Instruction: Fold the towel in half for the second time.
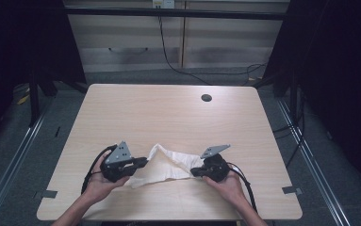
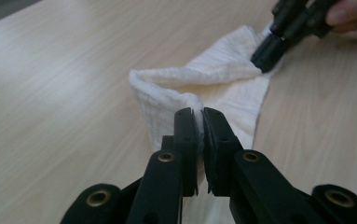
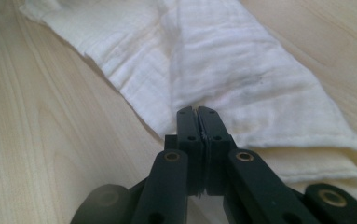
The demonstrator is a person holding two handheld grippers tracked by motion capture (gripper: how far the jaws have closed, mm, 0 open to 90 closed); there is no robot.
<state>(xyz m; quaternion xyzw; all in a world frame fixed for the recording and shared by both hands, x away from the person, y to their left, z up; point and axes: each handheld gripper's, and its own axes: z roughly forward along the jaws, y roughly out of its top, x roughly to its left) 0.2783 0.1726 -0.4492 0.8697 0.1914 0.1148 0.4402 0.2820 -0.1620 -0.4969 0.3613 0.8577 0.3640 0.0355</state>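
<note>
Pale wood-grain rectangular table (image 1: 168,117), rounded corners, with a round dark cable hole (image 1: 206,98) near its far right edge. Grey floor (image 1: 338,155) around it, crossed by metal rails (image 1: 8,162) at left and right. Light panelled cabinet (image 1: 135,44) behind the table, with a curved handle (image 1: 127,49). Black cable (image 1: 168,59) hanging down the cabinet front and trailing over the floor. Dark curtains (image 1: 22,42) at both sides.
</note>
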